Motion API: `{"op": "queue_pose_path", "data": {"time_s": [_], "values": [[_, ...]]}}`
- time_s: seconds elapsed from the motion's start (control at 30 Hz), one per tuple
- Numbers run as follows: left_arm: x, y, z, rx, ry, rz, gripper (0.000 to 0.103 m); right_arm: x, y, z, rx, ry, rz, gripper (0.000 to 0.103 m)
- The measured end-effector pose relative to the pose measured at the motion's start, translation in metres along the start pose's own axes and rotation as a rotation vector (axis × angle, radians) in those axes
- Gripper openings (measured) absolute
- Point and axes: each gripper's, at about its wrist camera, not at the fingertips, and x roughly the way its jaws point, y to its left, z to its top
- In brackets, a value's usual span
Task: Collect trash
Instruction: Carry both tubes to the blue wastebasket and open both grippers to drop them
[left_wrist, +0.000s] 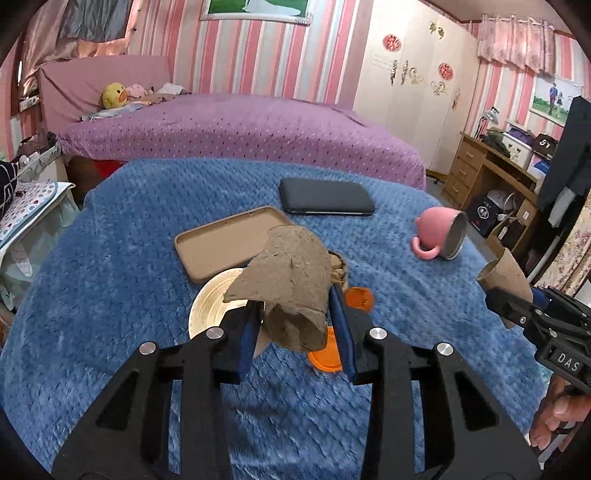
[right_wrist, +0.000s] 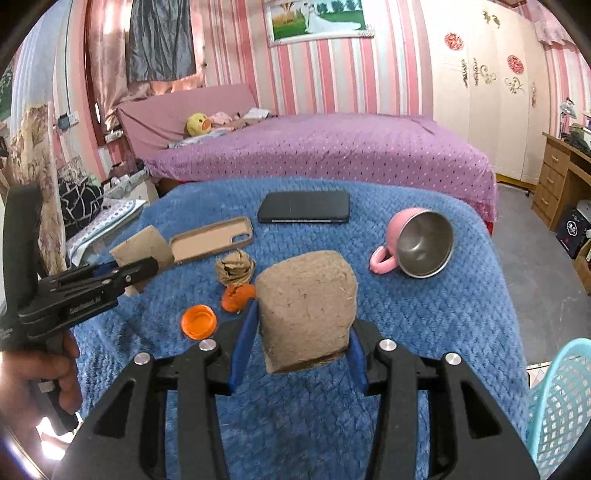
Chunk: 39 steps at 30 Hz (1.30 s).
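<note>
On the blue fleece-covered bench (right_wrist: 424, 314), both tools are lifted above the surface, each loaded. The left hand-held gripper (left_wrist: 295, 325) is clamped on a torn brown cardboard tube (left_wrist: 288, 280), its blue pads pressing the crumpled piece from both sides; in the right wrist view the same tool enters from the left edge with the cardboard jutting past its tips. The right hand-held gripper (right_wrist: 299, 350) is likewise closed on a second flattened cardboard tube (right_wrist: 306, 310), held upright between its fingers.

Below and beyond them, trash lies on the blanket: a crumpled brown paper wad (right_wrist: 236, 267), a piece of orange peel (right_wrist: 236, 295) just in front of it, and an orange plastic cap (right_wrist: 198, 320) lying open side up, near the peel on its left. A cream-coloured round lid (left_wrist: 214, 306) shows in the left wrist view, partly hidden behind the held tube.

Farther back sit a tan phone case (right_wrist: 212, 239), empty and face up, and a dark phone (right_wrist: 304, 207) lying flat beyond it. A pink mug (right_wrist: 413, 243) with a steel lining lies tipped on its side toward the right, handle touching the blanket. A turquoise mesh basket (right_wrist: 557, 398) stands at the bench's right edge. Behind the bench, a purple-covered bed (right_wrist: 332, 147) fills the room.
</note>
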Motion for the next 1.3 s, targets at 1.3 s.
{"op": "queue_pose_path", "data": {"time_s": [1.3], "values": [[-0.015, -0.063, -0.003, 0.087, -0.029, -0.098, 0.035, -0.087, -0.059, 0.002, 0.106, -0.161, -0.182, 0.044]]}}
